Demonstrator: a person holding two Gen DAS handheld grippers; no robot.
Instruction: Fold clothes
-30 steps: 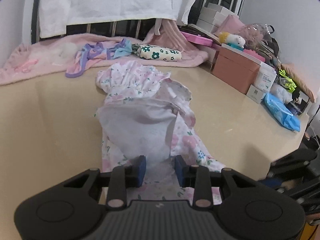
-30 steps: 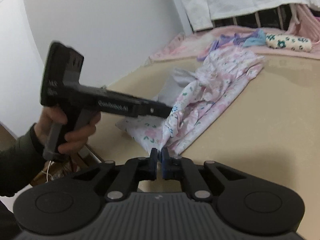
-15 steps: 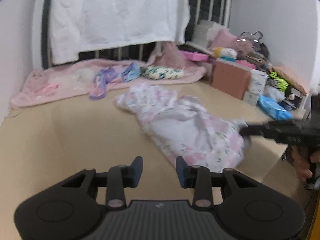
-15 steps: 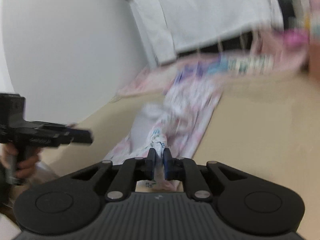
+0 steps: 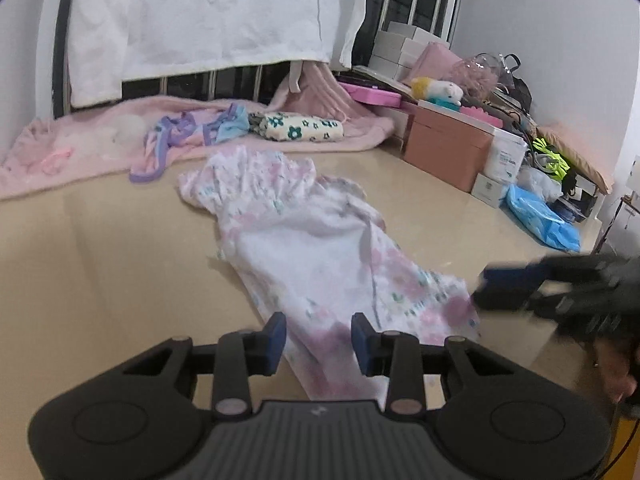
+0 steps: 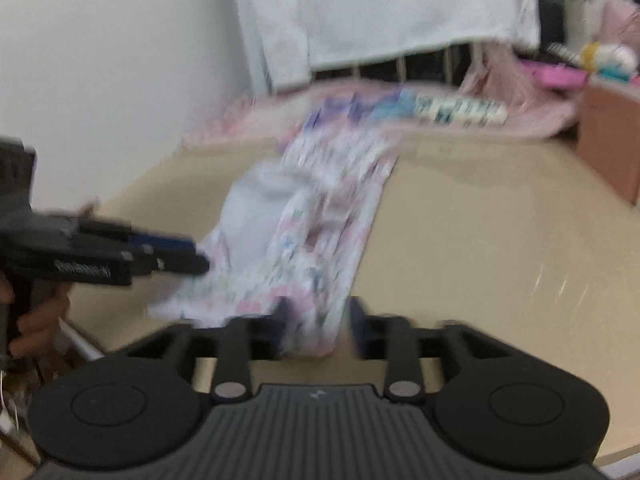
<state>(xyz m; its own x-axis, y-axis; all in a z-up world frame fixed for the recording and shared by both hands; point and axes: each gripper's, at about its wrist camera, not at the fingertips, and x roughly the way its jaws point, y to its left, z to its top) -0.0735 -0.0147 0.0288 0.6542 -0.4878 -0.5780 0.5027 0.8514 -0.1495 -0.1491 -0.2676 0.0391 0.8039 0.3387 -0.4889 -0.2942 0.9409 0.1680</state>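
A white and pink floral garment (image 5: 320,248) lies crumpled lengthwise on the beige table (image 5: 100,272), its pale inside partly showing. My left gripper (image 5: 319,338) is open, with the garment's near hem lying between its fingers. My right gripper (image 6: 318,324) is open too, its jaws on either side of the near edge of the garment (image 6: 304,232). The right gripper also shows at the right of the left wrist view (image 5: 500,284), by the garment's right corner. The left gripper shows at the left of the right wrist view (image 6: 176,256). The right wrist view is blurred.
A pink blanket (image 5: 80,148) with a purple and blue garment (image 5: 180,136) and a floral roll (image 5: 296,128) lies at the back. Boxes (image 5: 444,148), a blue pack (image 5: 540,220) and clutter line the right side. A white sheet (image 5: 200,20) hangs behind.
My right gripper has opened and let go of the garment's edge. The garment has dropped flatter on the table. My left gripper has come back to the near hem, still open.
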